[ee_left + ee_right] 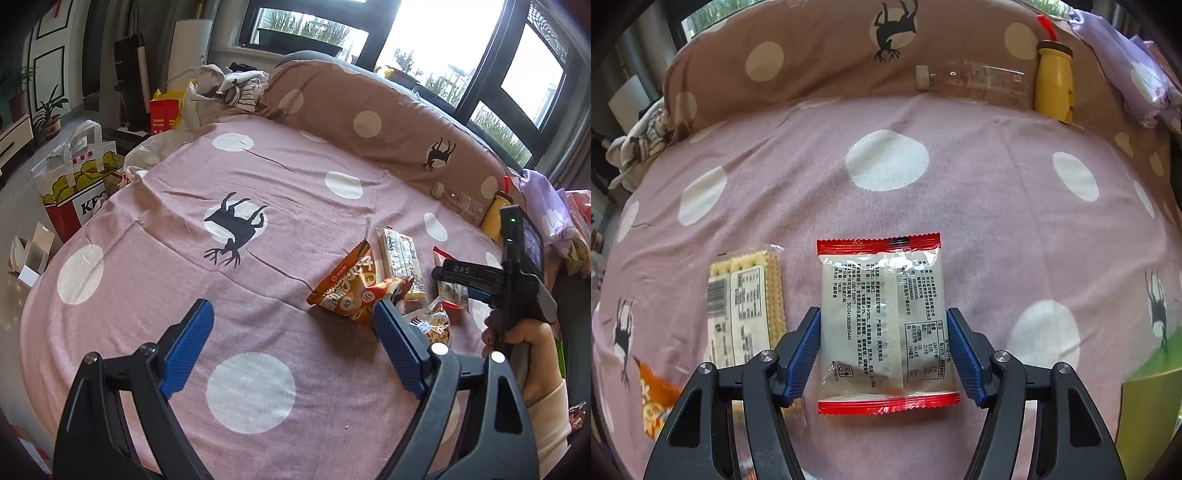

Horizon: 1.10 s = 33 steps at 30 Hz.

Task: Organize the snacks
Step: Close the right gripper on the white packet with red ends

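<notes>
On a pink polka-dot bedsheet (155,295) lie several snacks. My right gripper (884,325) has its blue pads on both sides of a red-edged clear snack packet (886,317), touching its long edges. A cracker pack (746,306) lies just left of it, and an orange snack bag (653,398) at the far left. In the left wrist view my left gripper (291,314) is open and empty above the sheet, its right pad close to the orange bag (351,288). The cracker pack (400,254) and the right gripper's body (517,273) are beyond.
A brown dotted pillow (820,48) lines the far edge. A clear bottle (967,81) and a yellow bottle (1054,88) lean on it. A green box (1148,413) sits at the right. KFC bags (77,192) stand on the floor left of the bed.
</notes>
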Motion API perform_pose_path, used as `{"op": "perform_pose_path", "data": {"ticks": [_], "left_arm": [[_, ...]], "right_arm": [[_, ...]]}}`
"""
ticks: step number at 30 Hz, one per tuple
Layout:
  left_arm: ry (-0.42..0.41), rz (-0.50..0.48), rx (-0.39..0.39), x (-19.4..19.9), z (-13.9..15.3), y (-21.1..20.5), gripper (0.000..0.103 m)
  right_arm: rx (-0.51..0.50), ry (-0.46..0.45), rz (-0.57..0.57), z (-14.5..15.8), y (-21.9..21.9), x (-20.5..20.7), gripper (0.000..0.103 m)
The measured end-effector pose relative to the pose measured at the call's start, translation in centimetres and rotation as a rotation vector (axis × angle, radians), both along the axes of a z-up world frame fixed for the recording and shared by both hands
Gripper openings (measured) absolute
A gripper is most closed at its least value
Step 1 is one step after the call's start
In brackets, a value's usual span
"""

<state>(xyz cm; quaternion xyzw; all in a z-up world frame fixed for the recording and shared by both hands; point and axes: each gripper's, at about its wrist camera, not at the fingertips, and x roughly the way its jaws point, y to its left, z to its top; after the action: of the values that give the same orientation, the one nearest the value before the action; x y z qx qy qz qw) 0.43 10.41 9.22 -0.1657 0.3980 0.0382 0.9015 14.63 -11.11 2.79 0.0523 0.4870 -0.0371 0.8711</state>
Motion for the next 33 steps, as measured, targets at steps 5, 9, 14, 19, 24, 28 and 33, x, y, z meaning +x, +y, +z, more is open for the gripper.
{"op": "perform_pose_path", "data": {"ticks": [5,9,14,19,24,28,33], "left_arm": [[0.012,-0.022,0.01,0.0,-0.2,-0.5,0.089],[0.02,-0.04,0.018,0.0,-0.3,-1.1,0.089],[0.042,-0.066,0.026,0.0,-0.7,-2.0,0.089],[0.061,-0.118,0.037,-0.3,-1.0,-3.6,0.089],[0.073,-0.185,0.06,-0.6,-1.2,-5.5,0.088],[0.118,-0.259,0.016,-0.6,-1.8,-6.8,0.087],[0.18,-0.407,-0.137,-1.1,-2.5,-9.1,0.071]], "right_arm": [[0.092,-0.08,0.026,2.0,-2.1,-5.6,0.067],[0.178,-0.105,0.066,2.4,-2.6,-10.7,0.067],[0.249,-0.045,0.114,1.1,-2.0,-14.8,0.067],[0.169,-0.004,0.122,-0.5,-1.1,-17.4,0.067],[0.241,0.042,0.125,-1.6,-2.8,-17.9,0.071],[0.332,0.003,0.081,-1.1,-4.8,-18.3,0.075],[0.386,-0.059,0.038,-0.3,-6.8,-18.7,0.075]]}}
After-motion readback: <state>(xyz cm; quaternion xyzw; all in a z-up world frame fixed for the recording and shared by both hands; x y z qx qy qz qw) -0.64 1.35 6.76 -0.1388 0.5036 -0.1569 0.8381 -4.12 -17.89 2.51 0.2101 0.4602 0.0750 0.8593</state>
